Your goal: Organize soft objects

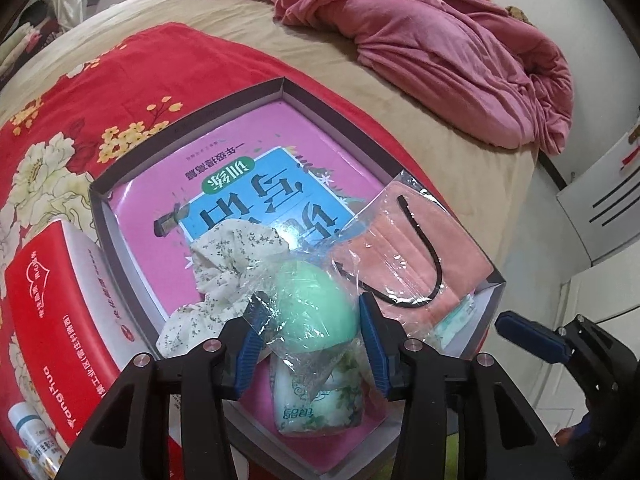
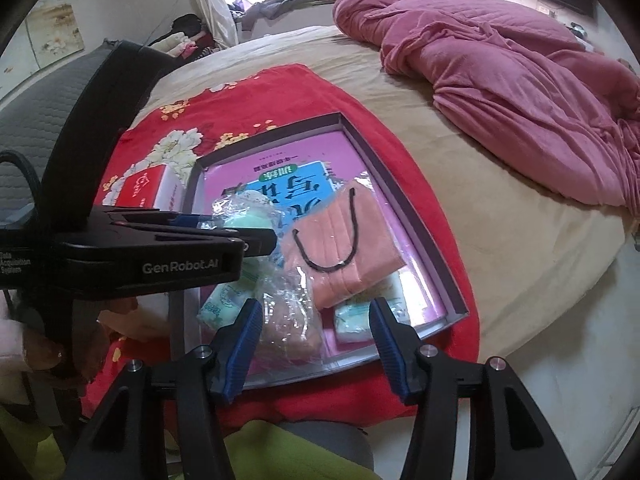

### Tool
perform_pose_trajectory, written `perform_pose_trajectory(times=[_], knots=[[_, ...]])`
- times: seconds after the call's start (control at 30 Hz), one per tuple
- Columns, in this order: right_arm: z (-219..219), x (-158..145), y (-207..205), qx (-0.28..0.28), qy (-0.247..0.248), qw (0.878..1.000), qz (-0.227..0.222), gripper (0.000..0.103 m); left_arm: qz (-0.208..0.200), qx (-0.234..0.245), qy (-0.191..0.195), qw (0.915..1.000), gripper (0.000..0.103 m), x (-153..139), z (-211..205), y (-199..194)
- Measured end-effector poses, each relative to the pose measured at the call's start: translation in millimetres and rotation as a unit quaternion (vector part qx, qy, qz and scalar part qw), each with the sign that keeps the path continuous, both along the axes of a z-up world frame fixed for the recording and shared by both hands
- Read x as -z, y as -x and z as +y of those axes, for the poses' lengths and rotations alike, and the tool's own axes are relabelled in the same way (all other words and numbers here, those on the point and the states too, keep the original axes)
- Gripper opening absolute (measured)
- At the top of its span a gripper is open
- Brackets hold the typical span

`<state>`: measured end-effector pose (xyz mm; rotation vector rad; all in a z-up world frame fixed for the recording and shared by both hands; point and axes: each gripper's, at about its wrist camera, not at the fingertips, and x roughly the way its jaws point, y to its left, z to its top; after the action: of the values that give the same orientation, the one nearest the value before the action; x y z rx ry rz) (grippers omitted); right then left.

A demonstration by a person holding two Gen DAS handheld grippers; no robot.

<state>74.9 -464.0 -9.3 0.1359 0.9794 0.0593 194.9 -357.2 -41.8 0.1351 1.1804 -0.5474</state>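
Note:
A mint-green sponge (image 1: 316,304) in crinkled clear wrap sits between the blue pads of my left gripper (image 1: 309,300), which touch it on both sides, over the near end of an open grey box (image 1: 192,120). In the box lie a pink book, a floral scrunchie (image 1: 224,264), a salmon face mask (image 1: 412,256) in a clear packet and a tissue pack (image 1: 320,404). My right gripper (image 2: 317,303) stands open above the box's near edge. A pinkish soft piece (image 2: 288,316) in clear wrap lies below it, by its left finger, untouched. The left gripper (image 2: 260,236) crosses the right wrist view from the left.
The box rests on a red floral cloth (image 1: 120,80) on a beige bed. A red tissue carton (image 1: 52,300) stands against its left side, with a small bottle (image 1: 32,440) nearer me. A crumpled pink quilt (image 2: 520,80) lies at the far right. A white cabinet (image 1: 600,200) stands beyond the bed's right edge.

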Motion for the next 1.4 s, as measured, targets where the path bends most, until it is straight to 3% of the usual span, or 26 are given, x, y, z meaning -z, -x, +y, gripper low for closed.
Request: perform_pose_trajectory(times=[0.57, 0.87, 1.4], knots=[[-9, -9, 5, 0.025, 0.009, 1.000, -0.009, 0.059, -0.007, 0.002, 0.008, 0.9999, 0.063, -9, 3, 6], [-10, -25, 9, 0.041, 0.015, 0.999, -0.026, 0.064, -0.034, -0.004, 0.013, 0.9993, 0.074, -37, 16, 20], [1, -57, 15, 0.067, 0.021, 0.996, -0.058, 0.069, -0.075, -0.042, 0.039, 0.9955, 0.078, -87, 68, 59]])
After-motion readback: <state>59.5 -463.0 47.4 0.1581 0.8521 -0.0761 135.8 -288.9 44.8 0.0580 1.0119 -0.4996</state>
